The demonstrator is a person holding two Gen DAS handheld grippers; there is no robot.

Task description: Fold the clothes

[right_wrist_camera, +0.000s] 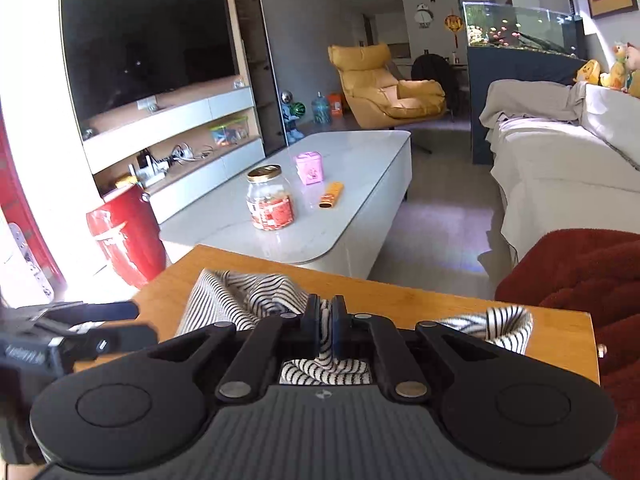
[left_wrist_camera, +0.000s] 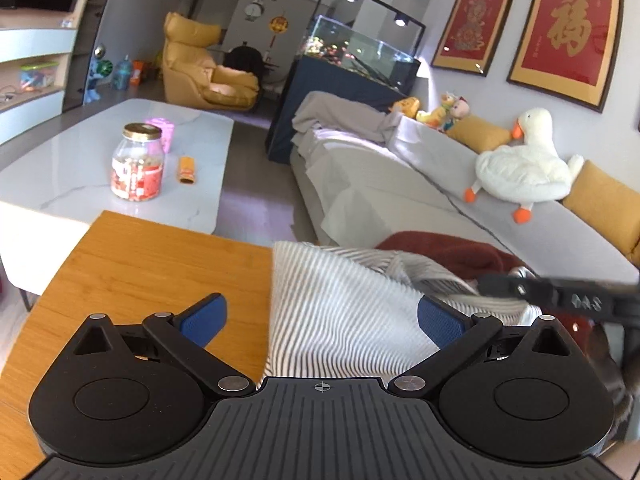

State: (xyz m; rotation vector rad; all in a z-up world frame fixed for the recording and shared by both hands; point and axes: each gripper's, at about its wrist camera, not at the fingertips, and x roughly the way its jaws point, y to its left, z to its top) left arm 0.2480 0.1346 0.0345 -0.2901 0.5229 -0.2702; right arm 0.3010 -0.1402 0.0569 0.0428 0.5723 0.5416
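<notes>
A black-and-white striped garment lies bunched on the wooden table. My left gripper is open, its blue pads spread wide, with the cloth's left edge lying between them. My right gripper is shut on a fold of the striped garment, lifted slightly off the wooden table. The right gripper's body shows at the right edge of the left wrist view. The left gripper shows at the left of the right wrist view.
A dark red garment lies at the table's right end. Beyond stands a white coffee table with a jar, a pink box and an orange packet. A grey sofa with a plush goose runs along the right.
</notes>
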